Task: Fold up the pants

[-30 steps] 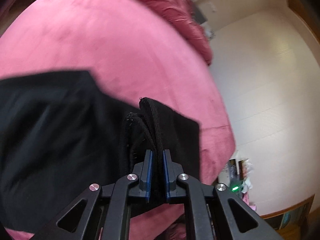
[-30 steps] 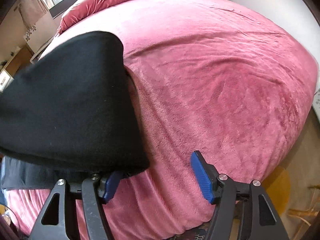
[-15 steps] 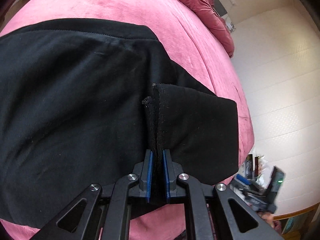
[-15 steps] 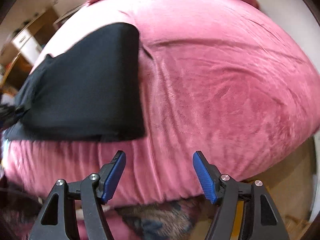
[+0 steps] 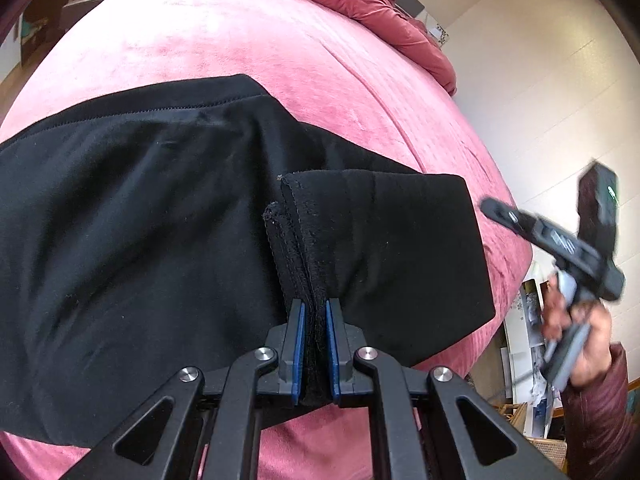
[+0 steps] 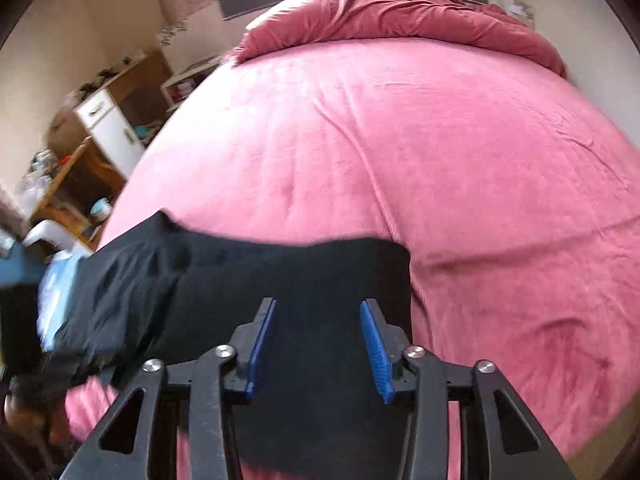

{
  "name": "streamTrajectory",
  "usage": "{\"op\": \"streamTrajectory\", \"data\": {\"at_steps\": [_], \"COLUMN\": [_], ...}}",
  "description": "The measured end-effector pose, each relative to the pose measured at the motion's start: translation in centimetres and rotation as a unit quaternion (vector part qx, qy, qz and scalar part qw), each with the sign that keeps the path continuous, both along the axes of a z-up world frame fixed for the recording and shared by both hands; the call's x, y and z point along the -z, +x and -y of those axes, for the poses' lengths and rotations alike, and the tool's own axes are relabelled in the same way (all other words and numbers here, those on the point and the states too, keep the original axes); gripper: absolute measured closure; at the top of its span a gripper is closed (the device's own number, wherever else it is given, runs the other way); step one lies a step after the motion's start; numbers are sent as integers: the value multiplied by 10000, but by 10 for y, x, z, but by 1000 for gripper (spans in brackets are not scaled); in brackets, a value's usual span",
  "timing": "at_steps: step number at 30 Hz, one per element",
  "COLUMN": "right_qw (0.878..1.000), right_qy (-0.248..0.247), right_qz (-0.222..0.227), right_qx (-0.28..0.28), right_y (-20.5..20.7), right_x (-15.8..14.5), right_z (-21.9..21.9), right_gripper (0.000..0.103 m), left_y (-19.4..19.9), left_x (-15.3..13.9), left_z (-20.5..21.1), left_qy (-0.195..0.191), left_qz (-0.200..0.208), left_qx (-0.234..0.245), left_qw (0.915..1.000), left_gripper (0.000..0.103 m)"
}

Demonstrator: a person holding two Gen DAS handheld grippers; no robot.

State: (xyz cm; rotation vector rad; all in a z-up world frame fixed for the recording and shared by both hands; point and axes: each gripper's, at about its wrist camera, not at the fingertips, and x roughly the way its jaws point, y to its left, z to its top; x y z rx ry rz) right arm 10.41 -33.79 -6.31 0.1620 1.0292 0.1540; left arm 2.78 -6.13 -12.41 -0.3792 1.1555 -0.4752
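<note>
because the left gripper (image 5: 315,344) is clamped on the stacked hems of the black pants (image 5: 140,240), the folded end stays aligned while the garment lies across the pink bedspread (image 5: 240,32) near its front edge. the right gripper (image 6: 318,348), with nothing between its pads, is closing above the cloth, probably to take another grip.

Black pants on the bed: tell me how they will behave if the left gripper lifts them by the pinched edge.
The black pants will likely hang limp: they drape in soft wrinkles over the pink bedspread. The left gripper pinches several stacked layers at once, so the fabric is probably thin and light. The plush cover may drag on the cloth a little.
</note>
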Motion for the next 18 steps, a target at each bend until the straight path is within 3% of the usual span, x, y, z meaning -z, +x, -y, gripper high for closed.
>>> {"op": "streamTrajectory", "data": {"at_steps": [6, 10, 18], "right_qw": [9978, 9974, 9965], "right_qy": [-362, -424, -797], "right_qz": [-522, -535, -214], "right_qx": [212, 214, 103], "right_y": [38, 40, 15], "right_x": [33, 54, 52], "right_z": [6, 8, -7], "right_gripper": [84, 85, 85], "left_y": [9, 14, 15], "left_x": [13, 10, 18], "left_z": [11, 16, 17], "left_qy": [-6, 85, 217], "left_qz": [-106, 1, -134], "left_qx": [-71, -46, -66], "left_qw": [9999, 10000, 9997], "left_gripper": [93, 93, 92]}}
